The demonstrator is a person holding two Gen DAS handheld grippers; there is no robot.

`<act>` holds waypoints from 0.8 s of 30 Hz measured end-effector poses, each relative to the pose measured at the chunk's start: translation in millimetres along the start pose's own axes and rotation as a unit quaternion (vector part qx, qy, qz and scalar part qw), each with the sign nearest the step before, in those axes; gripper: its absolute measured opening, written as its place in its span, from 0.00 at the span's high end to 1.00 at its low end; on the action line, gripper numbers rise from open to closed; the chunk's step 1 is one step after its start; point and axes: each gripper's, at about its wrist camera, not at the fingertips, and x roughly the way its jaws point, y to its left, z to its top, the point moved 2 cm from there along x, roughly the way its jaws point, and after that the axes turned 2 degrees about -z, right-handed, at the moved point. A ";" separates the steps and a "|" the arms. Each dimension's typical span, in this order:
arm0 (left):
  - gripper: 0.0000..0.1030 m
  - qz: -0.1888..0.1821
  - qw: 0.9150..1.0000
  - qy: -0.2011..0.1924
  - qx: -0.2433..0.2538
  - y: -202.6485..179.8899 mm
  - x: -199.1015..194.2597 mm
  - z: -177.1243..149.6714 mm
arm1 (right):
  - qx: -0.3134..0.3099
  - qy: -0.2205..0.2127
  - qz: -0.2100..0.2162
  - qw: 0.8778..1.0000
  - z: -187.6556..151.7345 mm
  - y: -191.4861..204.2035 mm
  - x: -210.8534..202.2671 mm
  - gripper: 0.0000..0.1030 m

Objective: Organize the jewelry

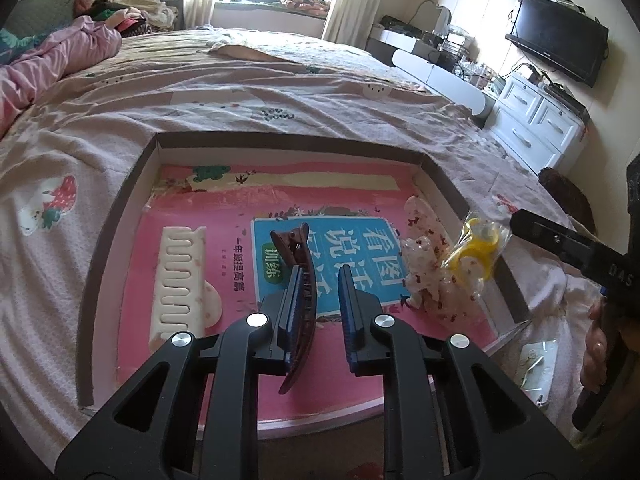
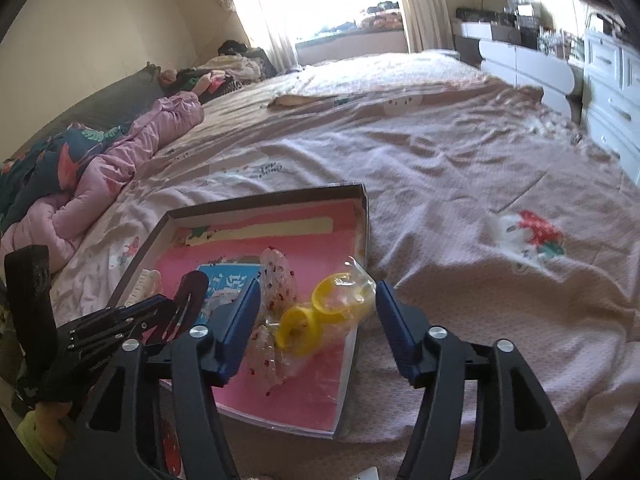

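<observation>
My left gripper hovered over the shallow box on the bed, its jaws parted, with the brown hair clip resting against the inner face of the left finger; the right finger stood apart from the clip. The cream comb lay to the left of centre in the left wrist view, on the pink book lining the box. At centre right, the speckled hair tie touched the yellow rings in a clear bag, which overlapped the box's right wall. In the right wrist view, my right gripper stood wide open at lower centre, the bagged rings between its fingers.
</observation>
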 end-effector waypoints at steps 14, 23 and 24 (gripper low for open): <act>0.50 0.006 0.997 -0.078 -0.015 0.7 -63.8 19.9 | -0.051 -0.105 -0.034 0.993 2.7 16.8 -67.0 0.22; 0.16 0.009 0.990 -0.143 -0.020 -2.5 -118.0 24.0 | -0.057 -0.144 -0.029 0.988 -2.0 26.7 -103.6 0.13; 0.14 0.010 0.989 -0.147 -0.021 -2.9 -121.2 24.5 | -0.057 -0.147 -0.026 0.987 -3.1 27.7 -107.8 0.13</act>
